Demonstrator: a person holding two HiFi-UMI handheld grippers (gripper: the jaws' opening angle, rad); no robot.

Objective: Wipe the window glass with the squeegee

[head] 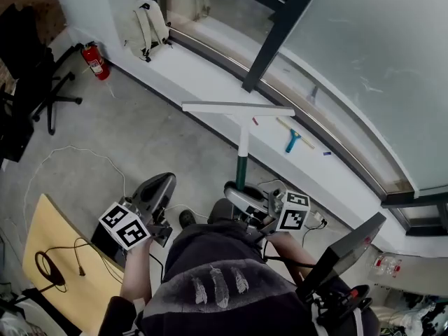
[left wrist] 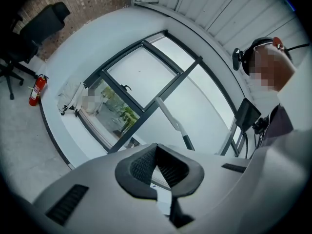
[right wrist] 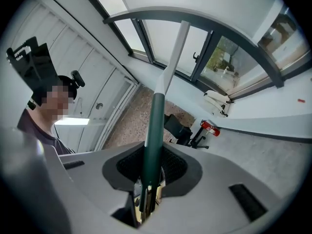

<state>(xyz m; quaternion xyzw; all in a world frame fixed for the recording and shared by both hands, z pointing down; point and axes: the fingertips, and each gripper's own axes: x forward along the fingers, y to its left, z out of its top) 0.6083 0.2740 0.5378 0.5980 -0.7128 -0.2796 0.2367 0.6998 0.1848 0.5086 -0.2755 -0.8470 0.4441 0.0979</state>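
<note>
Beyond the jaws of your right gripper (head: 245,196) runs the white sill (head: 210,68). A blue-handled wiper (head: 294,140) lies on it just ahead and right of them, and a pale backpack (head: 148,28) sits well off to their left. Ahead of the jaws of your left gripper (head: 162,185), the grey floor (head: 133,124) carries a red fire extinguisher (head: 96,60), a black office chair (head: 42,93) and a white cable (head: 70,151) (lying loose). Behind and left of those jaws, a wooden board (head: 42,222) bears a black cable (head: 50,266).

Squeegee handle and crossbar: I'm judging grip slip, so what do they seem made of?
On the squeegee, the green lower handle looks matte, likely rubber or painted sleeve: dull colour where the right gripper clamps it. The white upper shaft looks smooth, plastic or coated metal. The crossbar is pale grey, straight-edged, possibly metal.
</note>
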